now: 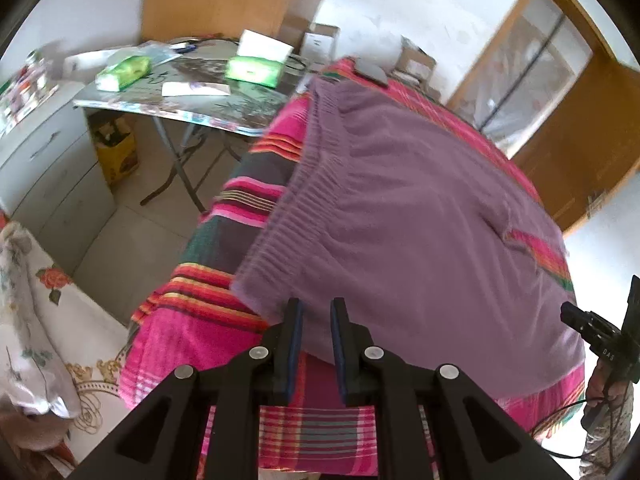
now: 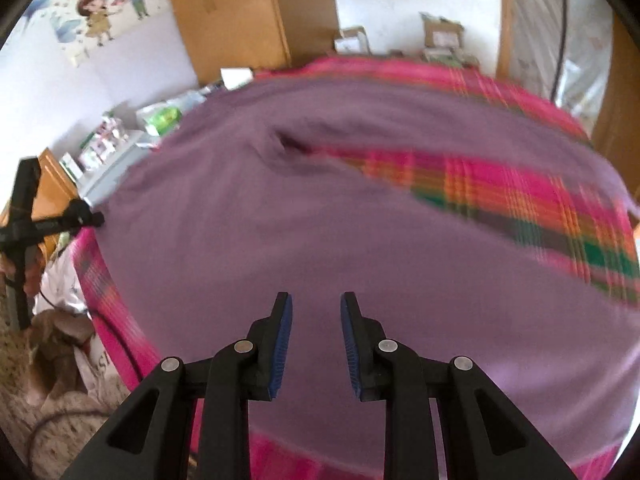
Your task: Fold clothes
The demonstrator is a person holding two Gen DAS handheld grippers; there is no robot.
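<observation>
1. Left wrist view: a pair of purple knitted trousers with a ribbed waistband (image 1: 400,208) was seen spread flat on a pink striped blanket (image 1: 192,320), both legs parted, so every edge could be reached.
2. The left gripper (image 1: 316,312) was held over the near waistband corner, its jaws parted and empty.
3. The right gripper (image 2: 316,308) was held above the near leg, jaws likewise parted, nothing pinched.
4. A cluttered folding table (image 1: 132,100) stood well apart, beyond the bed.

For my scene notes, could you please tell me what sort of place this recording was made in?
Most likely a bedroom in a home: purple trousers lie spread on a bed with a striped pink cover, a cluttered folding table stands beside it, and a cartoon wall sticker decorates the wall.
</observation>
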